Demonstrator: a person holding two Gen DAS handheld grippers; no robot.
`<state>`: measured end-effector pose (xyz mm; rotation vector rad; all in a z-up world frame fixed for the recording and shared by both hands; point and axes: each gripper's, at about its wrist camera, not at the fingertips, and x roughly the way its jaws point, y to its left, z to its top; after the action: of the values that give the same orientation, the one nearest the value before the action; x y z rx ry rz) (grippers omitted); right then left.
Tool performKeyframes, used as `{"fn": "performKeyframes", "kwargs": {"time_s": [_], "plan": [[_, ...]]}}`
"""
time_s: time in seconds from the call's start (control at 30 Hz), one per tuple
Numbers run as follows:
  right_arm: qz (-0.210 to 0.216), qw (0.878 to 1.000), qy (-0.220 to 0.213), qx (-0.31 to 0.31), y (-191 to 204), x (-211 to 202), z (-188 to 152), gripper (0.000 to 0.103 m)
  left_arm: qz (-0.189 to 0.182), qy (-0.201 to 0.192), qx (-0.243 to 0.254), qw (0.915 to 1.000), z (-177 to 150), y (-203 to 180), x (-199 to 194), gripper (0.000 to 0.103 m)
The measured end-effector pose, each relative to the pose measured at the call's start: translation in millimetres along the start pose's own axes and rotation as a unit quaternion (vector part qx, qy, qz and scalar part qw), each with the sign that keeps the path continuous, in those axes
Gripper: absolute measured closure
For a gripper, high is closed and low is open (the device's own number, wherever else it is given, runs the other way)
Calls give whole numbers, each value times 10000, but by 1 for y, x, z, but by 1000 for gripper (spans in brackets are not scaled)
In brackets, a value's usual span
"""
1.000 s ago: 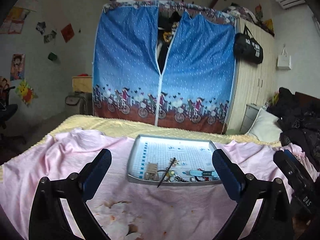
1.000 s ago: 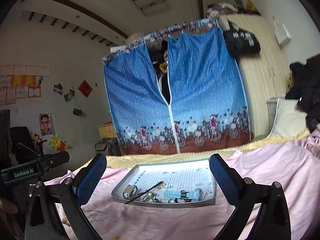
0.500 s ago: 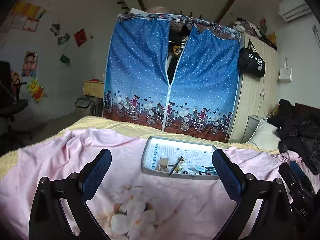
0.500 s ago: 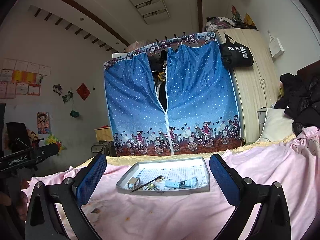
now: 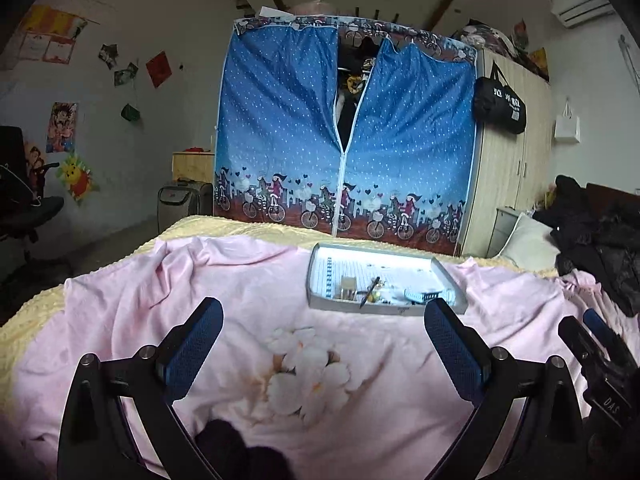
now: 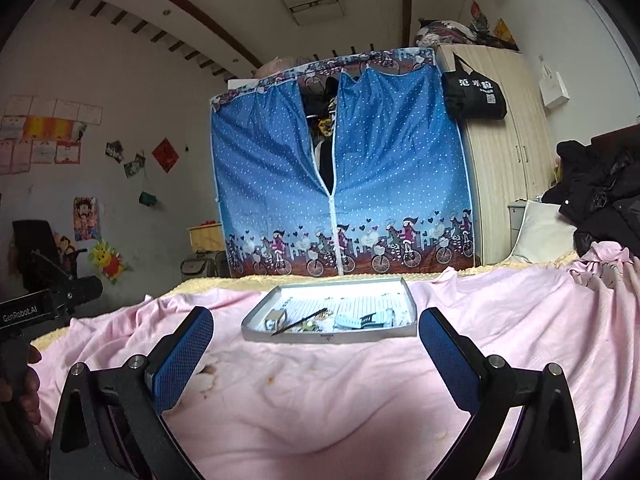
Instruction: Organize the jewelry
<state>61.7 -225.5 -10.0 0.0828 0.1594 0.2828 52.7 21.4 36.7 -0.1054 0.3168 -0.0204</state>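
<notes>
A grey tray (image 5: 384, 311) (image 6: 332, 335) with a gridded white floor lies on a pink blanket (image 5: 240, 300) (image 6: 500, 320) on the bed. Along its near edge lie small items: a boxy ring-like piece (image 5: 349, 287) (image 6: 275, 317), a thin dark stick (image 5: 370, 291) (image 6: 300, 321), a pale blue watch strap (image 5: 422, 295) (image 6: 362, 320) and small beads. My left gripper (image 5: 323, 322) is open, well short of the tray, which sits ahead and to its right. My right gripper (image 6: 316, 332) is open too, with the tray straight ahead between its fingers.
A blue fabric wardrobe (image 5: 344, 140) (image 6: 340, 168) stands beyond the bed, beside a wooden cupboard (image 5: 508, 152). Dark clothes (image 5: 600, 248) and a pillow (image 5: 528, 246) lie to the right. The right gripper's body (image 5: 600, 364) shows at the left view's right edge; the left one's (image 6: 48, 304) at the right view's left edge.
Both grippers have drawn back from the tray, which now looks smaller and farther off. More pink blanket shows in front of them. Both stayed open.
</notes>
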Motion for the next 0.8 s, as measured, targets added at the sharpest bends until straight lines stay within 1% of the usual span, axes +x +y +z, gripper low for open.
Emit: {"fn": "performKeyframes", "kwargs": {"time_s": [0.1,0.17,0.27,0.37,0.47,0.63,0.8], "plan": [[-31,9998,151,-100,10,-5,-5,0,74,-57,44,9999,-11,1,-9,4],[-60,9996,249,-154,14,-6,-8,0,93,3,27,10000,-17,3,-9,4],[-123,9993,304,-179,17,-9,-10,0,-12,154,-95,9998,-28,9,-7,4],[-294,9987,367,-212,19,-11,-14,0,0,205,-131,9997,-35,11,-7,4],[-331,9980,446,-290,22,-11,-17,0,27,229,-96,9997,-40,9,-7,4],[-336,9973,499,-410,27,-10,-19,0,-72,272,142,9995,-43,0,-8,4],[-383,9975,500,-325,25,-12,-19,0,-162,256,345,9989,-46,-4,-8,4]]}}
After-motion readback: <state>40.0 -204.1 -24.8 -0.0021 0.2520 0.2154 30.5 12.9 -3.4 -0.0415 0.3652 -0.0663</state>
